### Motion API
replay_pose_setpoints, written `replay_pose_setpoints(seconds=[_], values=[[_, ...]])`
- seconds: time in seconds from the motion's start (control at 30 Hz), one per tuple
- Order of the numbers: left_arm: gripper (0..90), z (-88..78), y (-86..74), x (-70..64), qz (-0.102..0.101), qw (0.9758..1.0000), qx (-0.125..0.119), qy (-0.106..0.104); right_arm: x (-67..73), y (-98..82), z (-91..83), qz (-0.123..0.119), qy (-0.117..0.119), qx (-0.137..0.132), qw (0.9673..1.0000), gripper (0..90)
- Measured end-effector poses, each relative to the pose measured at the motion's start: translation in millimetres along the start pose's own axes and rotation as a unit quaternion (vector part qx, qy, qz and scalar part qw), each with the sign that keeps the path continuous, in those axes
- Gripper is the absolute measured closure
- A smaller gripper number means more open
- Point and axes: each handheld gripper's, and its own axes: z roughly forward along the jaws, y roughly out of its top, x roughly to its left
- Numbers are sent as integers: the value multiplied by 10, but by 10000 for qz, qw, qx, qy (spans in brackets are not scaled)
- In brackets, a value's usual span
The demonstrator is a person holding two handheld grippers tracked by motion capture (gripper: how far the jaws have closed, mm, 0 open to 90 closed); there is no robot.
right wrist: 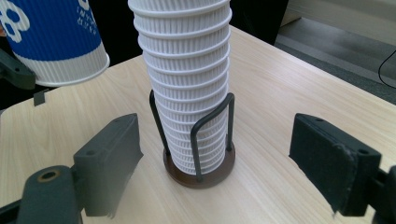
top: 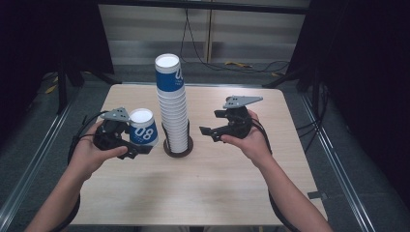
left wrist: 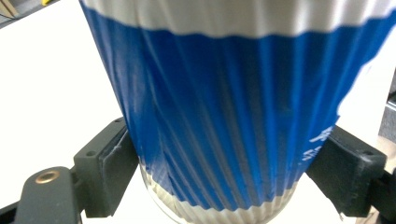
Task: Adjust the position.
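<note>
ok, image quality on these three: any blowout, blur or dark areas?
High view: table evenly lit, surroundings nearly black, top cup's base blown white. Left gripper view: background overexposed, held cup close and slightly soft. Right gripper view: cup stack sharp, jaws soft.

Wooden table; cables on floor behind.

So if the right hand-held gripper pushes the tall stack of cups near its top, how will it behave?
The stack of cups would likely sway or tip: it stands far above its wire holder, which grips only the lowest cups. The ribbed paper looks light, so little force should move it. The open right hand-held gripper might also dent a cup, as thin paper probably yields.
</note>
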Motion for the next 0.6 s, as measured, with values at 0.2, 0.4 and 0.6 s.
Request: replay_pose_setpoints(seconds=[0.2, 0.4, 0.6], values=[[160, 73, -37, -80, 77, 9999, 65, -133, -24, -84, -36, 30, -2, 24, 10000, 158], [160, 179, -39, -182, 229, 9992, 235, -236, -45, -181, -71, 63, 6, 65, 10000, 158], [160, 246, -42, -242, 305, 9986, 305, -300, -51, -224, -102, 47, 10, 94, 9999, 158]])
